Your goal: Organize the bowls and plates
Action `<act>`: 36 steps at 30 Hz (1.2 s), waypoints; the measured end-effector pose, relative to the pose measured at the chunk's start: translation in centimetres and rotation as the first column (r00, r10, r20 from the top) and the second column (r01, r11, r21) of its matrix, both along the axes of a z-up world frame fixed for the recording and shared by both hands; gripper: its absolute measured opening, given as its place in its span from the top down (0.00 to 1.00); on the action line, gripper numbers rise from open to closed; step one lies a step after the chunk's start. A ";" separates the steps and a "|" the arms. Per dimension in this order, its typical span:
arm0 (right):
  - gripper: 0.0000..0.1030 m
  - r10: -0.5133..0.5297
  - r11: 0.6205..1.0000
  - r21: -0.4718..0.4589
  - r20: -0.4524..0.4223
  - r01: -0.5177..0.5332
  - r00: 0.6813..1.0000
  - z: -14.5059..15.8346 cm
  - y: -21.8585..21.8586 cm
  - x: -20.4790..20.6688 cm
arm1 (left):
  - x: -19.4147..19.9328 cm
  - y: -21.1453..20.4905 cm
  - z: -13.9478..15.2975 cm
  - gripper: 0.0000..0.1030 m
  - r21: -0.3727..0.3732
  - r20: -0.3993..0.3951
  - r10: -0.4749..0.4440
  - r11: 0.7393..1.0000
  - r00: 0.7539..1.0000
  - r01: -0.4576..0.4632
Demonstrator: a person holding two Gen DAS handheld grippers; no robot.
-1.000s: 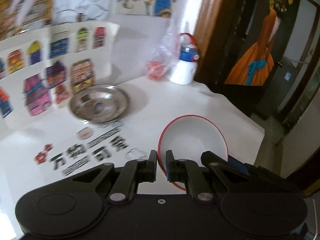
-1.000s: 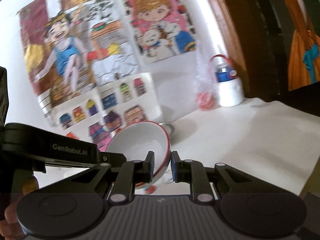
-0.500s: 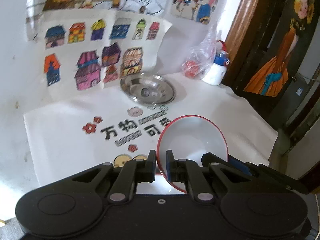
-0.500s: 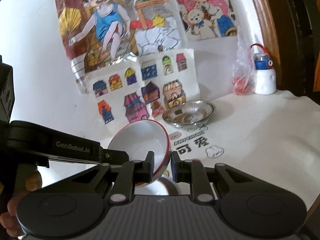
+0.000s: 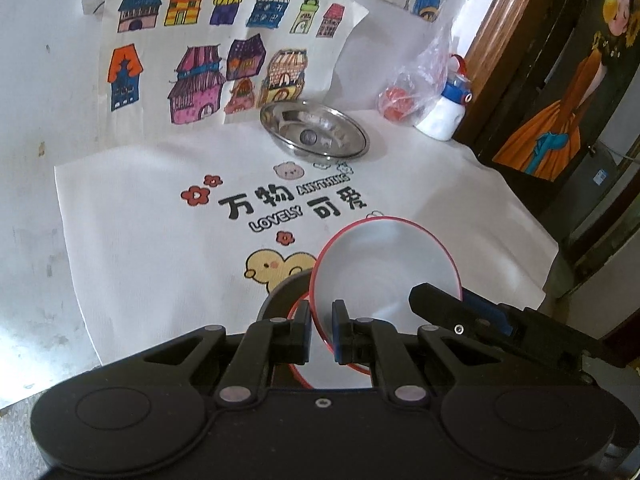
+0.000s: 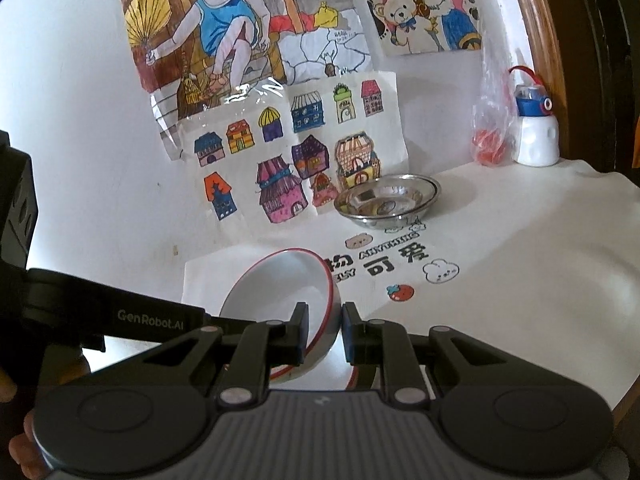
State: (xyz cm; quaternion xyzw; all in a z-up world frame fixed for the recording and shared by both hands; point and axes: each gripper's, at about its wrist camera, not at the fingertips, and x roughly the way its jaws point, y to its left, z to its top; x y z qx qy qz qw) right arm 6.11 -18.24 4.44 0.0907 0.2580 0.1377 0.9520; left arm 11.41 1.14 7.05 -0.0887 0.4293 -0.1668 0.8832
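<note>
Left wrist view: the left gripper (image 5: 321, 330) holds the near rim of a white bowl with a red edge (image 5: 386, 268), its fingers (image 5: 299, 332) closed narrow on the thin wall. Compared with a second ago, the bowl now hangs lower over the printed cloth on the bench (image 5: 160, 240), and a second red rim (image 5: 294, 316), with a dark round object behind it, appears directly under it; I judge the bowl is about to be nested there. The steel dish (image 5: 314, 130) at the back is shallow and shiny. Right wrist view: the right gripper (image 6: 323, 330) pinches the opposite rim of the same bowl (image 6: 276, 288), fingers (image 6: 301, 330) narrow on it; the smooth, glossy, round bowl is tilted. The steel dish (image 6: 387, 199) is now in plain sight near the wall, apart from the bowl.
</note>
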 end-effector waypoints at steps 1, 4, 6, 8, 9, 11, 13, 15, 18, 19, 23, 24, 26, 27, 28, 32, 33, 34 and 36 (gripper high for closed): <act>0.81 0.002 1.000 -0.001 -0.005 -0.002 1.000 -0.1 0.0 0.0 | 0.0 0.0 -0.1 0.91 0.002 -0.004 -0.001 1.000 1.000 0.001; 0.81 0.003 1.000 0.000 -0.021 -0.003 1.000 -0.5 0.0 0.0 | 0.0 0.1 -0.5 0.91 0.009 -0.016 -0.004 1.000 1.000 0.004; 0.81 0.004 1.000 -0.002 -0.027 -0.004 1.000 -0.7 0.0 0.0 | -0.1 0.1 -0.7 0.91 0.013 -0.025 -0.007 1.000 1.000 0.007; 0.81 0.007 1.000 -0.005 -0.035 -0.007 0.999 -0.8 0.0 0.0 | 0.0 0.0 -0.9 0.91 0.016 -0.033 -0.010 1.000 0.999 0.011; 0.81 0.009 1.000 -0.007 -0.038 -0.009 0.999 -0.8 0.0 0.0 | 0.0 0.0 -1.0 0.91 0.018 -0.037 -0.012 1.000 0.999 0.012; 0.80 0.012 1.000 -0.008 -0.046 -0.013 0.999 -0.9 0.0 0.0 | 0.0 -0.1 -1.2 0.91 0.023 -0.046 -0.014 1.000 0.999 0.015; 0.80 0.014 1.000 -0.007 -0.052 -0.014 0.999 -1.0 0.0 0.0 | -0.1 0.0 -1.3 0.91 0.028 -0.055 -0.016 0.999 0.998 0.017; 0.80 0.014 1.000 -0.006 -0.056 -0.014 0.998 -1.1 0.0 0.1 | 0.0 0.0 -1.5 0.90 0.031 -0.062 -0.017 0.999 0.998 0.019; 0.80 0.017 1.000 -0.007 -0.062 -0.017 0.998 -1.1 0.0 0.2 | 0.0 0.0 -1.5 0.90 0.027 -0.071 -0.017 0.999 0.997 0.019; 0.80 0.017 1.000 -0.008 -0.065 -0.018 0.998 -1.2 0.0 0.2 | 0.1 0.0 -1.6 0.90 0.027 -0.073 -0.018 0.999 0.997 0.020; 0.80 0.017 1.000 -0.012 -0.079 -0.018 0.997 -1.4 0.0 0.5 | 0.2 0.0 -1.7 0.90 0.031 -0.083 -0.019 0.999 0.996 0.022; 0.80 0.017 1.000 -0.013 -0.081 -0.018 0.997 -1.5 0.0 0.5 | 0.2 0.0 -1.7 0.90 0.032 -0.085 -0.019 0.999 0.996 0.022; 0.80 0.018 1.000 -0.012 -0.085 -0.019 0.996 -1.6 0.1 0.6 | 0.1 0.0 -1.7 0.90 0.034 -0.087 -0.019 0.999 0.996 0.022; 0.80 0.019 1.000 -0.013 -0.086 -0.021 0.996 -1.6 0.1 0.6 | 0.1 0.0 -1.7 0.90 0.035 -0.087 -0.020 0.999 0.996 0.023; 0.80 0.021 1.000 -0.013 -0.087 -0.022 0.996 -1.6 0.1 0.7 | 0.1 0.0 -1.7 0.90 0.034 -0.087 -0.018 0.999 0.996 0.021; 0.80 0.027 1.000 -0.011 -0.094 -0.028 0.995 -1.7 0.2 0.7 | 0.3 0.1 -1.7 0.90 0.035 -0.090 -0.015 0.999 0.996 0.019; 0.80 0.029 1.000 -0.010 -0.096 -0.030 0.995 -1.7 0.2 0.7 | 0.3 0.1 -1.7 0.90 0.035 -0.090 -0.015 0.999 0.996 0.018; 0.80 0.030 0.999 -0.010 -0.097 -0.031 0.995 -1.8 0.2 0.8 | 0.4 0.2 -1.7 0.90 0.036 -0.091 -0.014 0.999 0.996 0.017; 0.80 0.033 0.999 -0.007 -0.101 -0.033 0.994 -1.8 0.2 0.8 | 0.4 0.2 -1.8 0.90 0.040 -0.092 -0.012 0.999 0.996 0.016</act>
